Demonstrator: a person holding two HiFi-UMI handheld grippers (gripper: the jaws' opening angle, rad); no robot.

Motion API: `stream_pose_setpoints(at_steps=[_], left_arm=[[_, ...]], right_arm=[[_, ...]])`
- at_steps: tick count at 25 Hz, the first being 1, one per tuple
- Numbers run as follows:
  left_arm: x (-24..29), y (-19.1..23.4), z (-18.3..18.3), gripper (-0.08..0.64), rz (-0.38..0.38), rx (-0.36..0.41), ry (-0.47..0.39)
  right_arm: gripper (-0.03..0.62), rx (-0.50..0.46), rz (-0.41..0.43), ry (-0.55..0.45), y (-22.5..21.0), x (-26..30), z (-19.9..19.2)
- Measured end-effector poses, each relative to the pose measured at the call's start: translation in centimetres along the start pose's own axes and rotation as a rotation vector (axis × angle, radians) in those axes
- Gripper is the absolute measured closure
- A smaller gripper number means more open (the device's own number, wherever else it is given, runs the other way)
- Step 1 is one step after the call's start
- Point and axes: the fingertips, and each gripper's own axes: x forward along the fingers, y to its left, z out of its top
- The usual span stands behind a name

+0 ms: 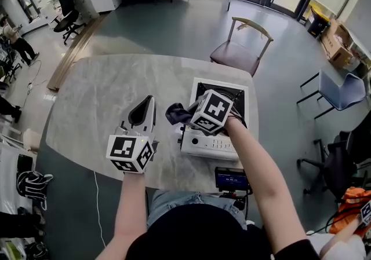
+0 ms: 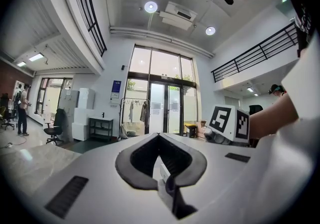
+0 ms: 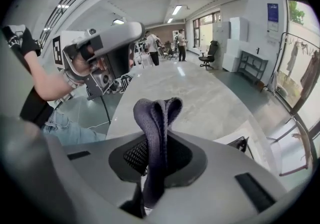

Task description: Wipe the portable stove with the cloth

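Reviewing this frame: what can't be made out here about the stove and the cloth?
- Whether the cloth touches the stove: head view, the right gripper covers the contact.
- Stove's top: right gripper view, the gripper body cuts off all but a corner.
- Stove's control labels: head view, too small.

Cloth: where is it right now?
In the head view the dark cloth is clamped in the right hand-held gripper, at the portable stove's left edge, over the marble table.
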Motion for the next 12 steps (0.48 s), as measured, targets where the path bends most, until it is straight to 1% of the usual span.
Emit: stream_pose_setpoints(at_steps=[3,5,9,12], left_arm=[[0.1,-0.6,0.8,0.549,-0.019,0.012,-0.012],[0.1,-1.1,1.0,0.549,-0.031,0.017,-0.018],[0.2,-2.4,1.2,0.549,-0.059,0.028,-0.025],[0.5,-3.1,1.2,0.549,-0.074,0.030,-0.029]], right_arm=[[0.529,0.013,-0.058,-0.070,-0.4,-2.4,1.1],[0.529,0.002,-0.107,-0.118,-0.6,-3.9,1.7],[0.529,-0.031,-0.230,-0.198,-1.2,-7.3,1.7],[0.529,-0.022,-0.330,-0.262,-1.7,-10.2,1.3]])
